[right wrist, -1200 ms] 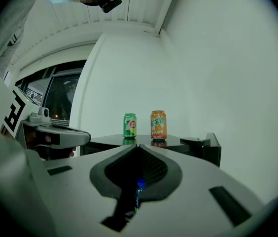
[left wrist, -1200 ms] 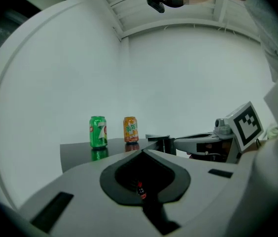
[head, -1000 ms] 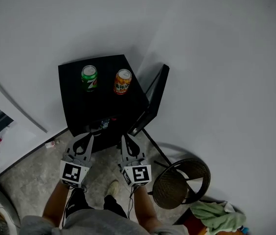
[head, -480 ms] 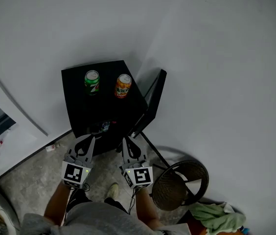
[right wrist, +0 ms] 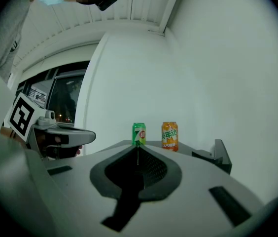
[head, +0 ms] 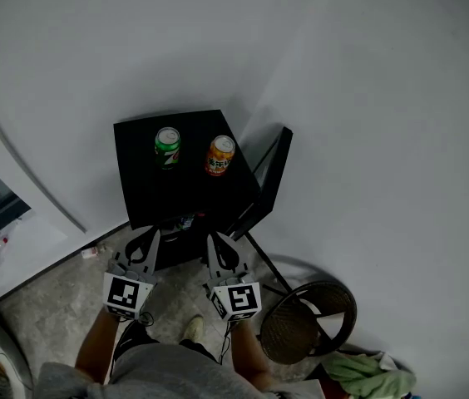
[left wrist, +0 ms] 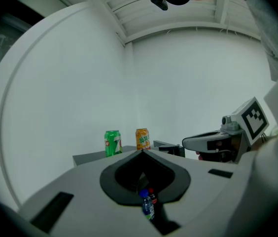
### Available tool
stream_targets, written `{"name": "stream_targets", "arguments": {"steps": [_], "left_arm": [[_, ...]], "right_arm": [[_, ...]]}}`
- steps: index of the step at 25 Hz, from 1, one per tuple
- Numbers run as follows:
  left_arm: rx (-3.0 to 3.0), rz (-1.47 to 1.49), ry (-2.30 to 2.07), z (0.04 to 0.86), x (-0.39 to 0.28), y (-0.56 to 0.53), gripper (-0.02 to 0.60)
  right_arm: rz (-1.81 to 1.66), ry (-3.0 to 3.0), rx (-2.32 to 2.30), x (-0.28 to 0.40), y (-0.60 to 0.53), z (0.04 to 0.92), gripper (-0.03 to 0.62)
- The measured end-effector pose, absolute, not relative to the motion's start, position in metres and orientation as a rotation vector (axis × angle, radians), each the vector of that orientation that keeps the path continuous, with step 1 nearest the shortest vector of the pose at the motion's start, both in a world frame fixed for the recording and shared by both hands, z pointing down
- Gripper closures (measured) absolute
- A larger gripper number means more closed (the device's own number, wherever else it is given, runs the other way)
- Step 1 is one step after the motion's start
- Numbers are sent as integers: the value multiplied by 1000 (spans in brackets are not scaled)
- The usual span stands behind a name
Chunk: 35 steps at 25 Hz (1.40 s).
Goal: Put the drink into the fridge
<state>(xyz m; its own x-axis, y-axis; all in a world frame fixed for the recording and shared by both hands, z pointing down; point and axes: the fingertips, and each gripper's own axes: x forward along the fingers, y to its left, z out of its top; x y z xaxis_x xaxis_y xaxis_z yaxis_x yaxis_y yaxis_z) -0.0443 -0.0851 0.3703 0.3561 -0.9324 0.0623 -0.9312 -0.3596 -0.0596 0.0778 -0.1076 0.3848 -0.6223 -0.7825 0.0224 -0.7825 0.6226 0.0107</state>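
- The square black counter (head: 147,194) sits in a corner between white walls (head: 343,98). In the head view its near edge lies just above both tongs. Grey stone floor (head: 60,306) lies open at lower left.
- A green drink can (head: 167,147) and an orange drink can (head: 220,155) stand upright side by side, apart, near the counter's far edge.
- The left tongs (head: 154,233) and right tongs (head: 210,237) point level at the counter, well short of the cans. Each pair of jaws is together, clamping nothing.
- A flat black frame (head: 274,160) leans at the counter's right edge.
- A round dark wicker stool (head: 305,322) stands at lower right, with a green cloth (head: 367,376) beyond it.
- Small bottles (left wrist: 147,204) show low down, through the opening behind the left tongs' tips.
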Motion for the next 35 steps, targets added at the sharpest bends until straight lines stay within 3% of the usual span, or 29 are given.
{"name": "stream_targets", "arguments": {"steps": [30, 33, 35], "left_arm": [[-2646, -99, 1590, 336, -205, -142, 577], [-2634, -86, 1607, 333, -209, -152, 577], [-2623, -82, 1620, 331, -209, -160, 577]], "right_arm": [[5, -2681, 1572, -64, -189, 338, 556], [11, -2696, 1537, -70, -201, 337, 460], [18, -2698, 1520, -72, -214, 337, 430]]}}
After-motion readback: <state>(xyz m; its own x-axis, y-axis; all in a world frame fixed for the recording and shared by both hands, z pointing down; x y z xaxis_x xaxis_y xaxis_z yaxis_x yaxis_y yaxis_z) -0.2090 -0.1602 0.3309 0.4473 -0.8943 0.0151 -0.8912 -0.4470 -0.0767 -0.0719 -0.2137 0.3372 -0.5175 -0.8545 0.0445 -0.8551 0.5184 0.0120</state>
